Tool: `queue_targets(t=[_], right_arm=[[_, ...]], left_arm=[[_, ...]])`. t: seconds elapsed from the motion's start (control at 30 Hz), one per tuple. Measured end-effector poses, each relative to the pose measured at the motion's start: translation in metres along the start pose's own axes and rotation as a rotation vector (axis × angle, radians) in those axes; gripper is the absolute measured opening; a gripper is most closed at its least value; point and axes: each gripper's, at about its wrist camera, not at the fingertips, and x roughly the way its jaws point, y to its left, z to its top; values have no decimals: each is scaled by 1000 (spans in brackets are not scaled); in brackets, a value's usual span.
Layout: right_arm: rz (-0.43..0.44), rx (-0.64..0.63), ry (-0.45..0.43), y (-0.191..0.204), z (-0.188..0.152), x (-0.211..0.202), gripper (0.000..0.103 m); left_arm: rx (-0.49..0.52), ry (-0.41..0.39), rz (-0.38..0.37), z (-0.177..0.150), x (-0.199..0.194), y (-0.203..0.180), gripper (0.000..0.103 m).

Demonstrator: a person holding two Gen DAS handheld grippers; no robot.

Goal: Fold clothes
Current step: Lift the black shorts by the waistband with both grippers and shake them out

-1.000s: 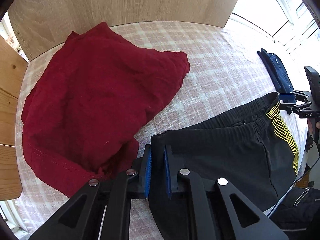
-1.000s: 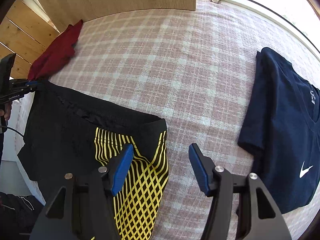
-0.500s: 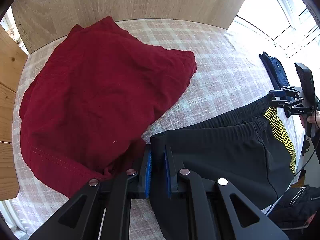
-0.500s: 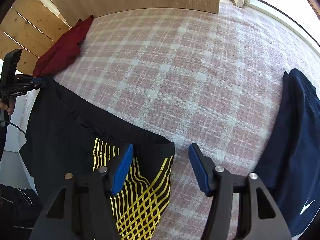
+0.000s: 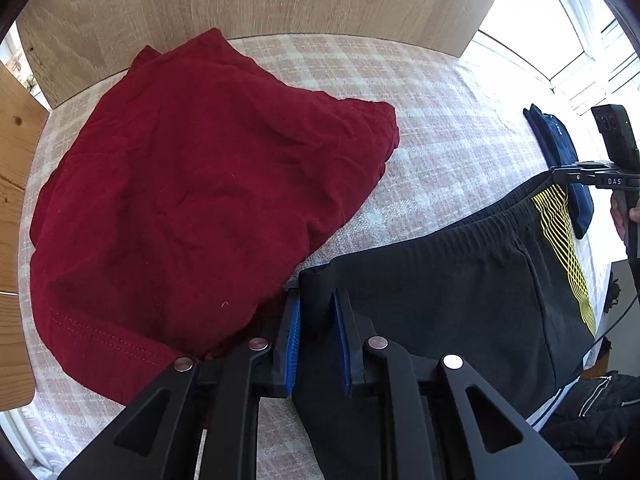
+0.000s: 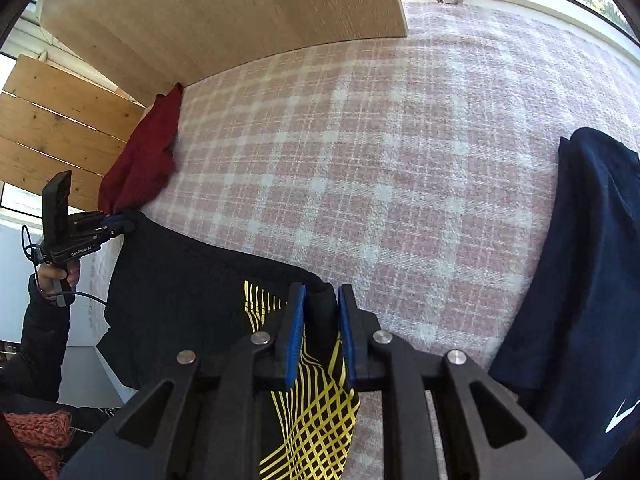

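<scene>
So the black shorts [image 5: 440,280] with the yellow line pattern hang stretched by the waistband between both grippers, over a pink plaid blanket [image 6: 380,160]. The left gripper [image 5: 316,320] has one waistband corner between its blue pads, jaws easing open a bit with the fabric between them. The right gripper [image 6: 320,320] is closing on the other corner, cloth pinched between its pads. A crumpled red garment [image 5: 200,200] lies just beside the shorts on the left, and a navy t-shirt [image 6: 592,280] sits off to the right.
</scene>
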Motion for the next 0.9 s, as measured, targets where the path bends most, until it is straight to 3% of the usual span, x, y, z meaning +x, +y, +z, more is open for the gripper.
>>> queue_targets(t=[0.07, 0.13, 0.23, 0.37, 0.6, 0.77, 0.9], right_arm=[[-33, -7, -10, -2, -8, -2, 46], [-55, -23, -29, 0, -14, 1, 54], [-37, -57, -40, 1, -14, 2, 55], [-97, -156, -34, 14, -13, 18, 55], [-153, -257, -3, 30, -2, 46, 55], [-246, -318, 8, 41, -1, 56, 55], [-260, -309, 13, 44, -1, 58, 52]], left_arm=[[0, 1, 1, 1, 1, 0, 17], [0, 1, -7, 0, -2, 1, 17], [2, 1, -13, -2, -4, 1, 17], [5, 0, -27, -5, -9, 1, 18], [38, -6, -13, -15, -20, -4, 37], [27, 10, -5, -6, -12, -2, 37], [43, 20, 20, 0, -6, -8, 37]])
